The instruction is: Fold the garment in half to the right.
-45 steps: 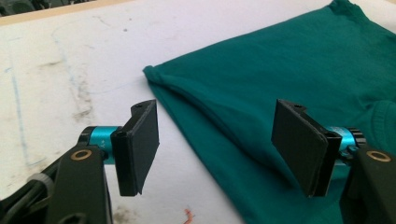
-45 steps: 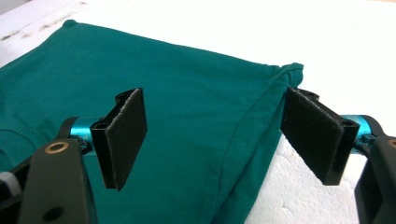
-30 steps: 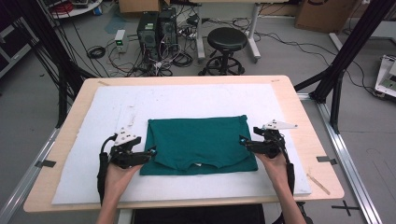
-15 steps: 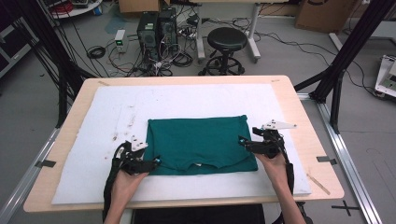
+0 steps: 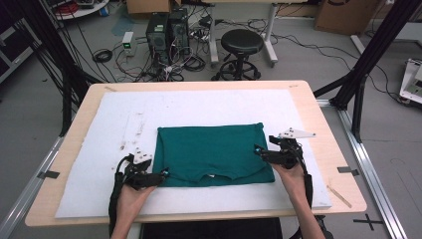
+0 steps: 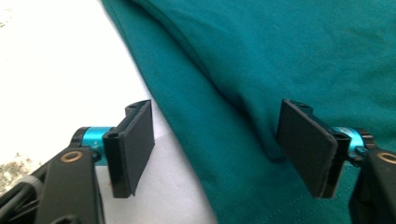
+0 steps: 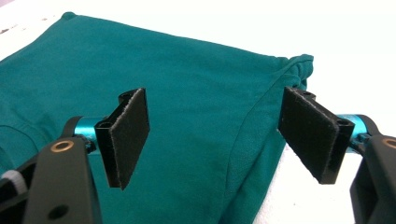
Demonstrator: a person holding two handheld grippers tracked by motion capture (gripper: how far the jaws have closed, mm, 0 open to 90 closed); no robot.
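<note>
Left gripper slid down to green shirt's near-left corner, jaws wide open; right gripper open at shirt's right edge. No readable text.

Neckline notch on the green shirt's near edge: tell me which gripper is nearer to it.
Left. The left gripper sits at the shirt's near left corner, beside the neckline notch; the right gripper is at the right edge, farther up.

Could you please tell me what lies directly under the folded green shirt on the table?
The green shirt rests on a white mat that extends past all its edges; the covered patch and the shirt's folded-under layers are hidden.
</note>
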